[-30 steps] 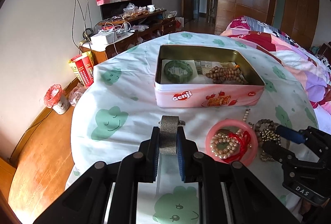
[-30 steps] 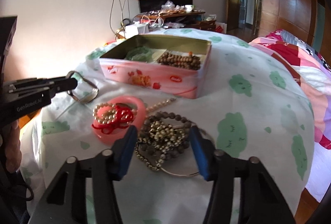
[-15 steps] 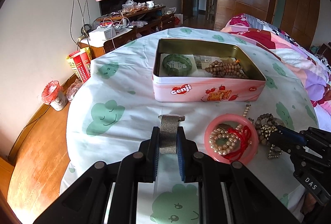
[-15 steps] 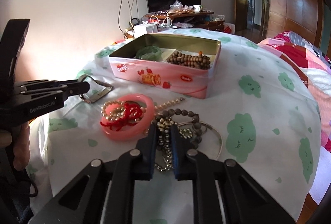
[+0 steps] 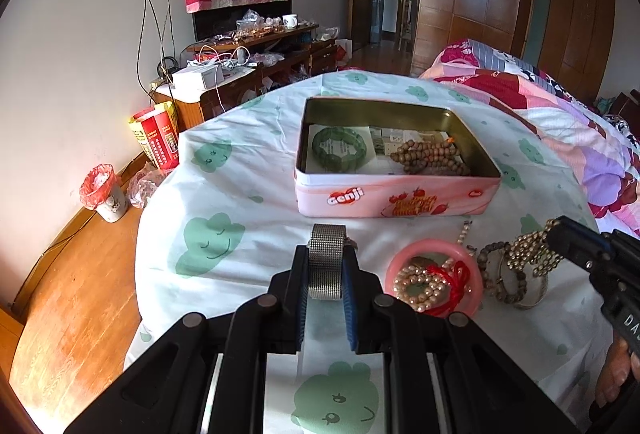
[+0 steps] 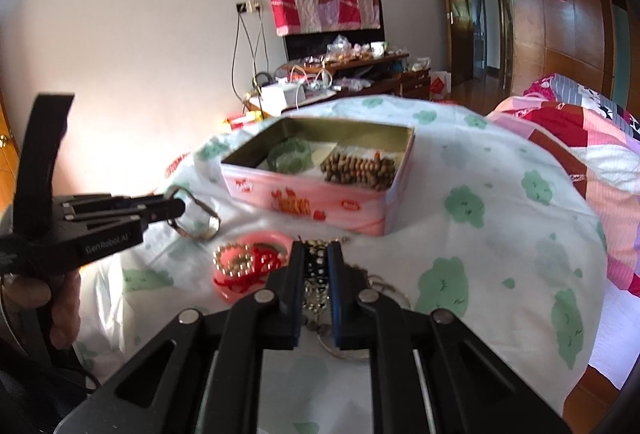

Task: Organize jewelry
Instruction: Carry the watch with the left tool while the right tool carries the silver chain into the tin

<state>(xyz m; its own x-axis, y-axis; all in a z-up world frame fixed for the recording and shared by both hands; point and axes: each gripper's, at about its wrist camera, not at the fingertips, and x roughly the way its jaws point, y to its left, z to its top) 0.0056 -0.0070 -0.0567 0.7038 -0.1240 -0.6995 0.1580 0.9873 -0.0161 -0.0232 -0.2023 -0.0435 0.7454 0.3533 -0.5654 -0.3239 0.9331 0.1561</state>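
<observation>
My left gripper (image 5: 326,254) is shut on a silver mesh band (image 5: 326,266), held above the cloud-print tablecloth; the right wrist view shows this gripper (image 6: 176,209) and the band (image 6: 196,222) at the left. My right gripper (image 6: 316,254) is shut on a gold bead strand (image 6: 316,270), raised a little off the cloth, with the strand (image 5: 528,254) hanging from it (image 5: 560,234). A pink ring (image 5: 424,246) holds a pearl bracelet (image 5: 416,286) and red cord. The open pink tin (image 5: 396,201) contains a green bangle (image 5: 338,149) and brown beads (image 5: 430,157).
Dark wooden beads and a thin metal bangle (image 5: 496,278) lie under the right gripper. A quilted bed (image 5: 540,105) flanks the table on the right. A cluttered cabinet (image 5: 248,65) stands behind, and a bin (image 5: 104,193) sits on the wooden floor at the left.
The right jaws closed onto the gold bead strand and lifted it slightly off the pile. The left gripper kept still with the mesh band in it.
</observation>
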